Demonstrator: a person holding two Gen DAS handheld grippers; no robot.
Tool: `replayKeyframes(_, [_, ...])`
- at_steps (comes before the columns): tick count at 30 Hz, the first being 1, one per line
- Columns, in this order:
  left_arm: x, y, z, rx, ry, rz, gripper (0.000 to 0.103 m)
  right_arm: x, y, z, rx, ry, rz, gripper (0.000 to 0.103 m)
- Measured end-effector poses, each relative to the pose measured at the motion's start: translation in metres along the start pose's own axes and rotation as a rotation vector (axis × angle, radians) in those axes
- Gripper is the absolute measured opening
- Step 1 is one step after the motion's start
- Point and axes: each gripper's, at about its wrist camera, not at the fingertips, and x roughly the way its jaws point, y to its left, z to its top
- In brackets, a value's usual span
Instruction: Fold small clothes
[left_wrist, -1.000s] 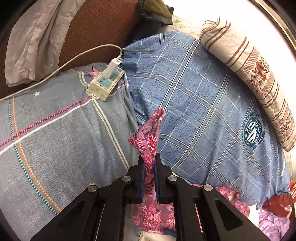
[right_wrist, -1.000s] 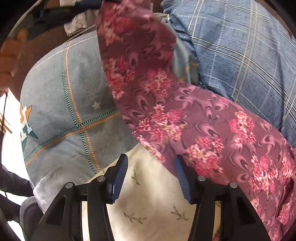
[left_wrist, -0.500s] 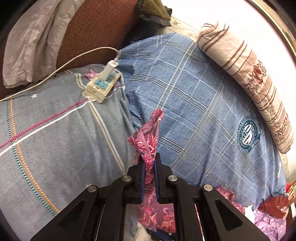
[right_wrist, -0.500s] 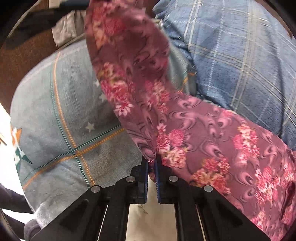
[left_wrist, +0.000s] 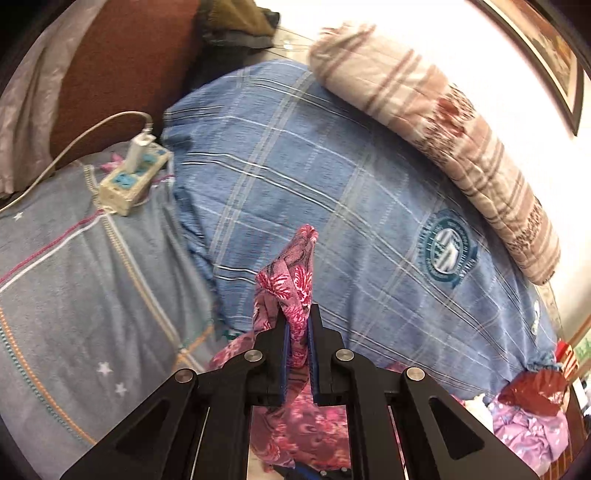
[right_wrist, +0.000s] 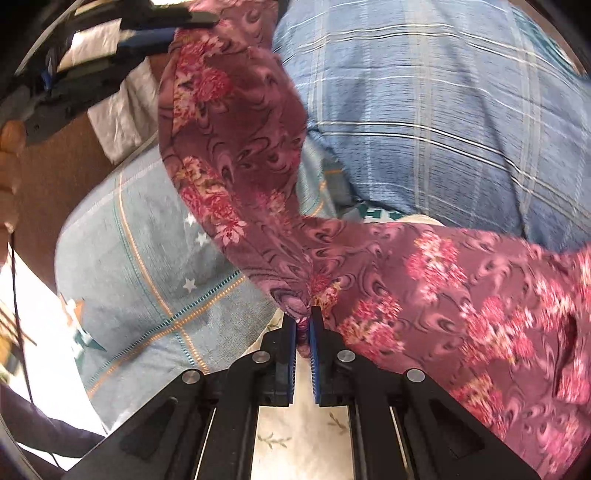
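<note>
left wrist view first: my left gripper (left_wrist: 297, 328) has its jaws pinched together on a bunched corner of the maroon floral cotton garment (left_wrist: 291, 269), lifted above the bed. on the right wrist view, my right gripper (right_wrist: 303, 325) is likewise clamped on a lower edge of that garment (right_wrist: 424, 280), so the cloth hangs stretched between both tools, which i judge sets up a fold. beyond lie the blue plaid pillow (left_wrist: 332, 192) to the right and the grey striped pillow (left_wrist: 92, 266) to the left, a cream power strip (left_wrist: 131, 177) far left. open cream floral sheet (right_wrist: 295, 435) near me gives room to lay it flat.
</note>
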Motion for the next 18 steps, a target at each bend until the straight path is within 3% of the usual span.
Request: replayKeyframes(18, [0.058,-0.169,-0.039,0.225,0.13,-0.195,0.006,-0.074,-0.114,-0.055,0.399,-0.109,0.104,0.005])
